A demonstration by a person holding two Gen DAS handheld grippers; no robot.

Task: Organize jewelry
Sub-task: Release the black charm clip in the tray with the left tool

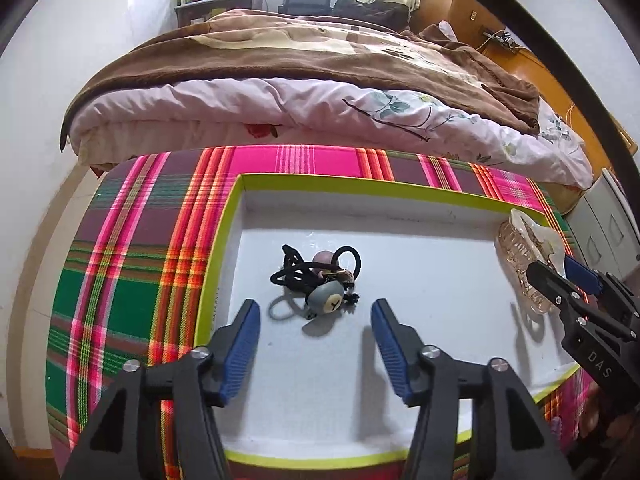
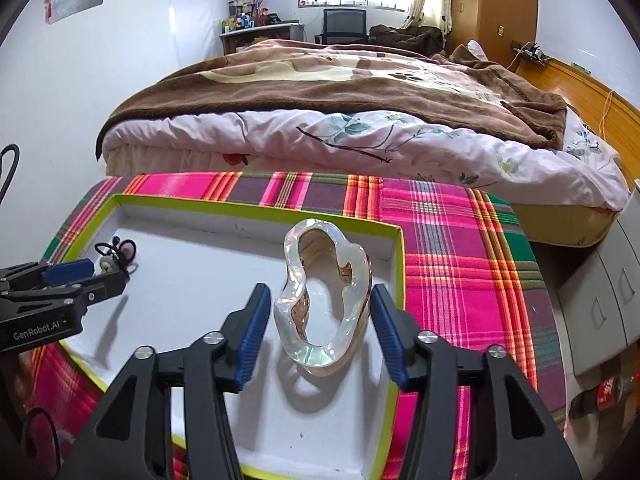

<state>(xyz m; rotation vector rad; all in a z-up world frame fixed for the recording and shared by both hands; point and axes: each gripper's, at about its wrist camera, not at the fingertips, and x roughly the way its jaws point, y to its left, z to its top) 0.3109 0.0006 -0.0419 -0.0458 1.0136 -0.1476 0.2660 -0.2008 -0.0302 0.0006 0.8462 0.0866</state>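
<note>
The clear hair claw (image 2: 326,304) is sitting in the white tray (image 2: 224,312), on its right side near the right wall, standing on edge with its long axis running away from the right-wrist camera toward the bed (image 2: 360,92). It is sitting between the blue pads of the right gripper (image 2: 320,300), whose jaws are standing apart; whether the right pad is touching the claw I cannot tell, and a gap is showing on the left. Over on the tray's left, the hair ties (image 1: 316,280) are lying in a tangle: black loops, a grey bear charm, a pink bead behind. The left gripper (image 1: 316,316) is hovering just short of them, jaws spread wide with nothing between them. The tray, rimmed in lime green, is resting on the plaid cloth (image 1: 132,264).
</note>
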